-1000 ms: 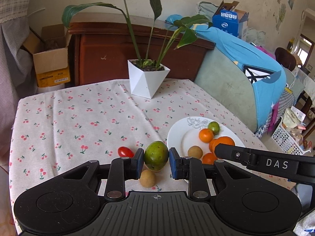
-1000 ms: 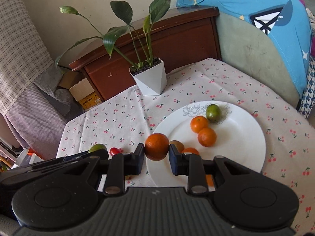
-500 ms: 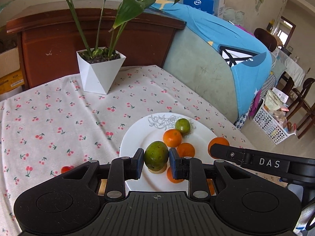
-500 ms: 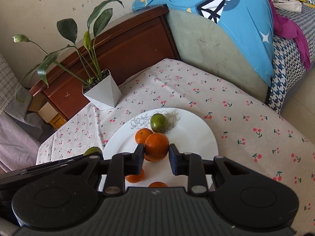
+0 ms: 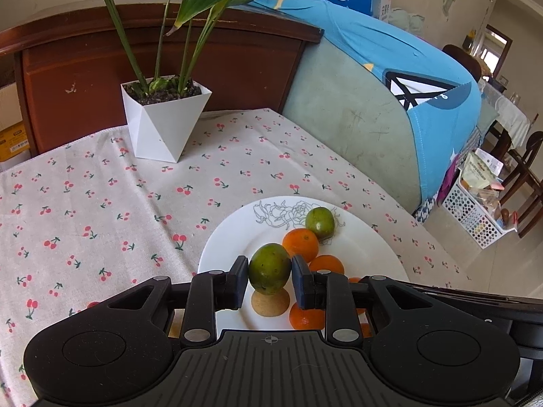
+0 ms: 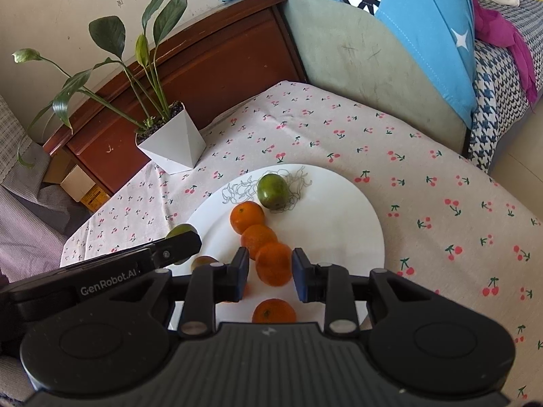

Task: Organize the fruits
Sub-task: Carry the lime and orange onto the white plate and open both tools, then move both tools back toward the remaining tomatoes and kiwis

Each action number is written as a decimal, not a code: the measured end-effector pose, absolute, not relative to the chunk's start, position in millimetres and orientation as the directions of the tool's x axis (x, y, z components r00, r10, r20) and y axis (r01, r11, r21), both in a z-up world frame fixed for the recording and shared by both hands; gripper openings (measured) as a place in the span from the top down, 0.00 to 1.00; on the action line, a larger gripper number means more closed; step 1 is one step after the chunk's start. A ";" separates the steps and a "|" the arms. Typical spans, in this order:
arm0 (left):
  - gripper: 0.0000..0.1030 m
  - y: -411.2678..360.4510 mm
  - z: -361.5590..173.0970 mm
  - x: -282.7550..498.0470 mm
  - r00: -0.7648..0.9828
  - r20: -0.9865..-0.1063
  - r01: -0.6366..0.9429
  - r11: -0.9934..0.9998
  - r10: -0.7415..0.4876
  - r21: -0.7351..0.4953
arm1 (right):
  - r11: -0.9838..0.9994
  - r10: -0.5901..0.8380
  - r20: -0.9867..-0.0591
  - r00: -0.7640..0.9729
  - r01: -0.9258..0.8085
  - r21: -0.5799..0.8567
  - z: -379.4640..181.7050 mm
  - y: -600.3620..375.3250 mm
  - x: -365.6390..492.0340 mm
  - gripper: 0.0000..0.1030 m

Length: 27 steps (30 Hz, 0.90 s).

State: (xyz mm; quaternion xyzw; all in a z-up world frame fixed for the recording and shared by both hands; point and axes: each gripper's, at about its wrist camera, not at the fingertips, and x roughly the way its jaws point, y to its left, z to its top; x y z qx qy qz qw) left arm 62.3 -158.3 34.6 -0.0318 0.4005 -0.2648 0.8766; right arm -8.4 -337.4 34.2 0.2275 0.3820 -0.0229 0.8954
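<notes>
A white plate (image 5: 366, 247) with a line drawing sits on the cherry-print tablecloth. It holds a small green fruit (image 5: 319, 223), several oranges (image 5: 300, 244) and a tan round fruit (image 5: 270, 302). My left gripper (image 5: 269, 283) is shut on a green mango (image 5: 269, 268) above the plate's near left part. In the right wrist view my right gripper (image 6: 269, 273) stands open around an orange (image 6: 274, 263) that rests on the plate (image 6: 339, 210) beside other oranges (image 6: 247, 217). The left gripper's finger (image 6: 176, 246) shows there at the left.
A white faceted pot with a leafy plant (image 5: 165, 117) stands at the table's far side, before a brown wooden headboard (image 5: 85, 68). A blue-covered sofa back (image 5: 390, 78) borders the right edge. A white basket (image 5: 475, 210) sits on the floor at right.
My right gripper has lowered its orange onto the plate and opened. My left gripper has carried the mango further over the plate, still shut on it.
</notes>
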 end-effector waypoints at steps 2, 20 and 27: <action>0.74 -158.7 36.3 61.2 0.545 -0.682 0.440 0.859 -0.488 -0.263 | 0.892 0.138 -0.690 0.711 0.214 0.398 34.7 -337.4 -9.0 0.71; 0.63 -106.8 53.0 79.7 0.582 -0.697 0.296 0.908 -0.419 -0.298 | 0.897 0.236 -0.642 0.730 0.091 0.432 47.7 -294.6 -9.7 0.70; 0.63 -70.7 56.8 81.9 0.615 -0.689 0.235 0.923 -0.384 -0.305 | 0.907 0.294 -0.637 0.712 0.003 0.422 48.1 -265.6 -5.8 0.70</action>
